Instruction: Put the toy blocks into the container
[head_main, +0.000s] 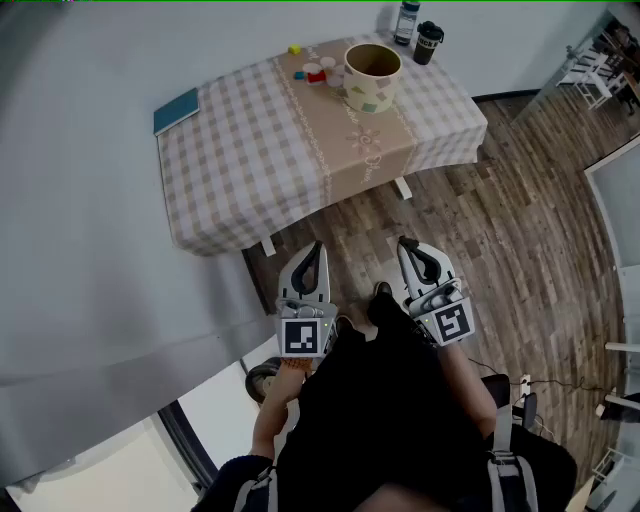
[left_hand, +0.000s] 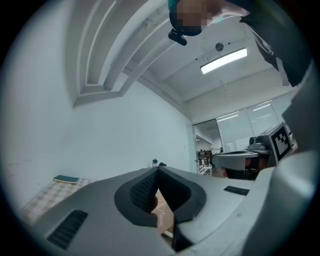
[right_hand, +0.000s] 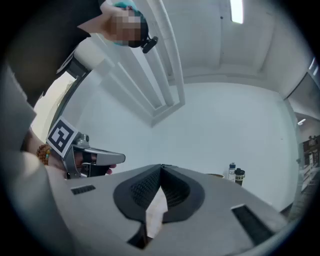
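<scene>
Far ahead on the checked table (head_main: 240, 150) stands the container (head_main: 372, 76), a pale round tub with coloured patches. Several small toy blocks (head_main: 314, 71) lie just left of it, and a yellow block (head_main: 294, 49) sits a little farther back. My left gripper (head_main: 313, 248) and right gripper (head_main: 405, 244) are held side by side over the wooden floor, well short of the table. Both are shut with tips meeting and nothing between them, as the left gripper (left_hand: 158, 169) and right gripper (right_hand: 161, 166) show in their own views.
A teal book (head_main: 176, 110) lies at the table's left corner. Two bottles (head_main: 418, 30) stand behind the container at the back edge. A white wall runs along the left. White furniture (head_main: 590, 70) stands at the far right, and a wheel (head_main: 264, 380) sits by my legs.
</scene>
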